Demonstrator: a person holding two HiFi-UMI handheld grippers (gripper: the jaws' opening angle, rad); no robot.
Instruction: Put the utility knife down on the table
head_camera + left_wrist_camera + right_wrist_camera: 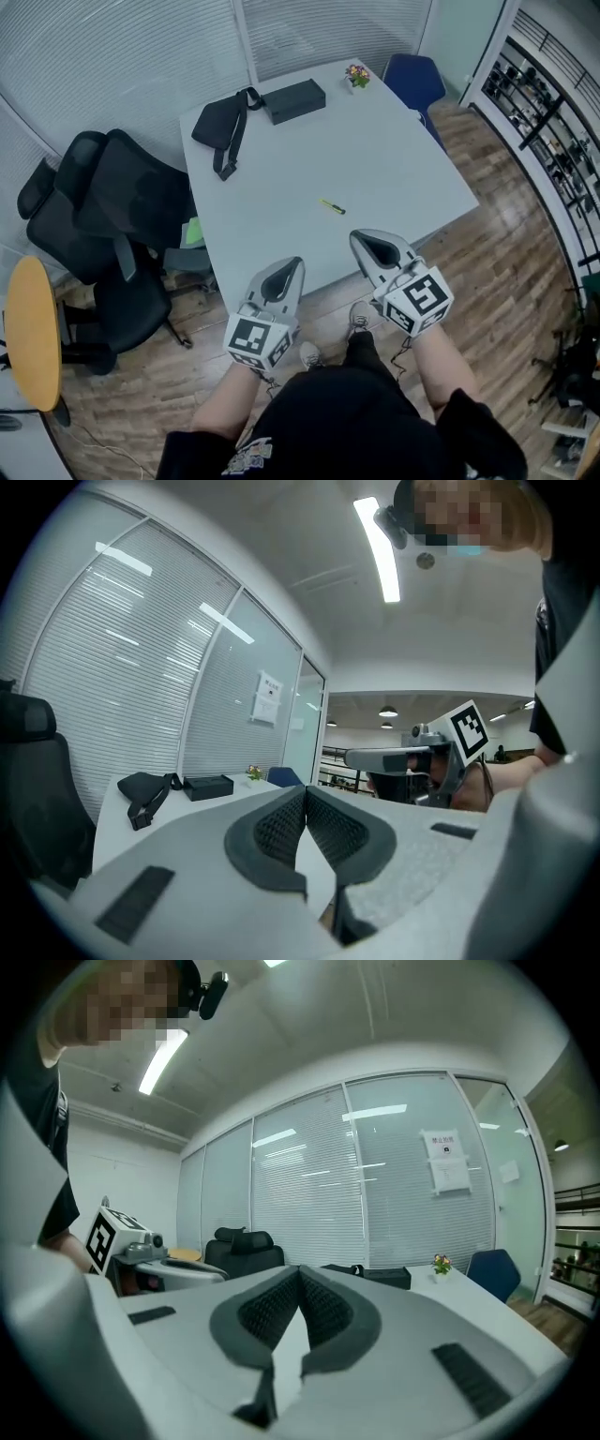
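Note:
The utility knife (333, 206), small and yellow-green, lies flat on the pale grey table (375, 159), alone near its front part. My left gripper (286, 270) hangs off the table's front edge, shut and empty. My right gripper (367, 242) is raised beside it, its tips over the front edge, shut with nothing between the jaws. Both point level toward the far wall. In the left gripper view my left gripper's (306, 802) pads meet, and the right gripper shows to its right. In the right gripper view my right gripper's (300, 1283) pads also meet.
A black bag (223, 120) and a black box (295, 99) lie at the table's far end, with a small flower pot (356, 76) beside them. Black office chairs (112, 216) stand left of the table, a blue chair (414, 82) at the far right, a round yellow table (30, 333) at left.

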